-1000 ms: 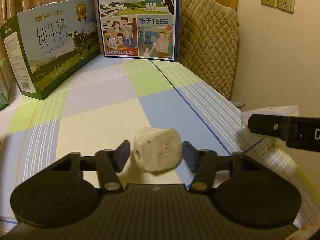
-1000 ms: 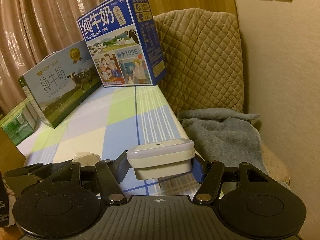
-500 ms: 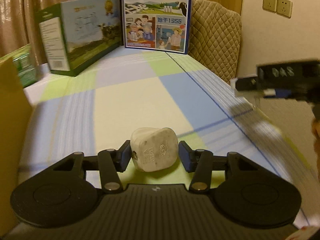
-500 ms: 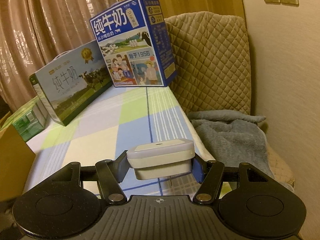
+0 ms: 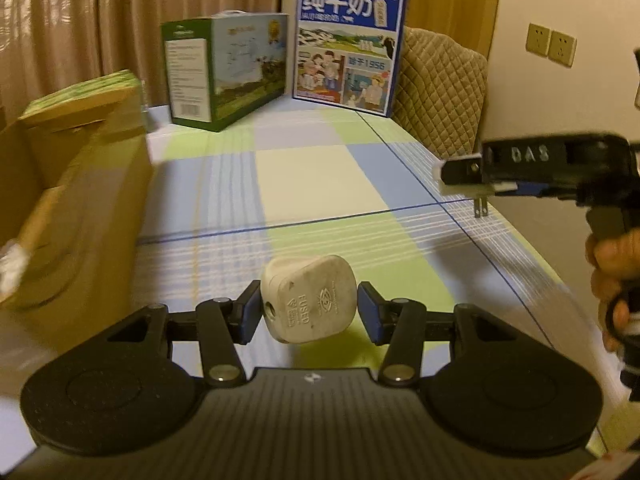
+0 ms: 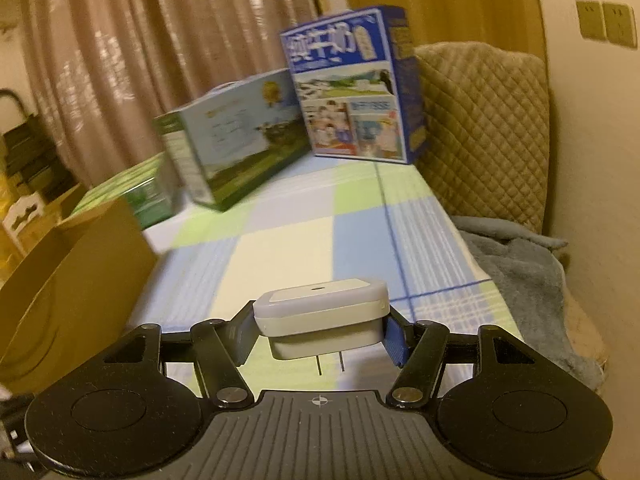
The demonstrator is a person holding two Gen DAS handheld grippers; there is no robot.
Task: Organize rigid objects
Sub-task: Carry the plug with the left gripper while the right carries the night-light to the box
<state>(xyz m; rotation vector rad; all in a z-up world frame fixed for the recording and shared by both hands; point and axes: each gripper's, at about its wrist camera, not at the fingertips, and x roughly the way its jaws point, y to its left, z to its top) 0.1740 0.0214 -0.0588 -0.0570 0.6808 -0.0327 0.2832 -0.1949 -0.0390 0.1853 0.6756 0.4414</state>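
1. Two items are in hand, none stowed that the views show. Left tongs (image 5: 308,312) are clamped on a grubby white fused plug (image 5: 309,303), lifted clear above the checked surface (image 5: 320,176).
2. Right tongs (image 6: 320,330) are clamped on a white plug-in adapter (image 6: 322,322), its two pins pointing down, clear of the surface. The left view shows the same right tongs (image 5: 460,174) in the air near the surface's right edge, a hand (image 5: 612,280) on the grip.
3. Cardboard box (image 6: 68,284) sits open at the left edge; probably the drop target, but I cannot tell for sure. Something white shows at its near edge, too blurred to name.
4. Milk cartons (image 5: 348,46) stand at the far end, untouched.
5. Progress: pick-up done for both items, placing is left. No other loose items show on the surface.
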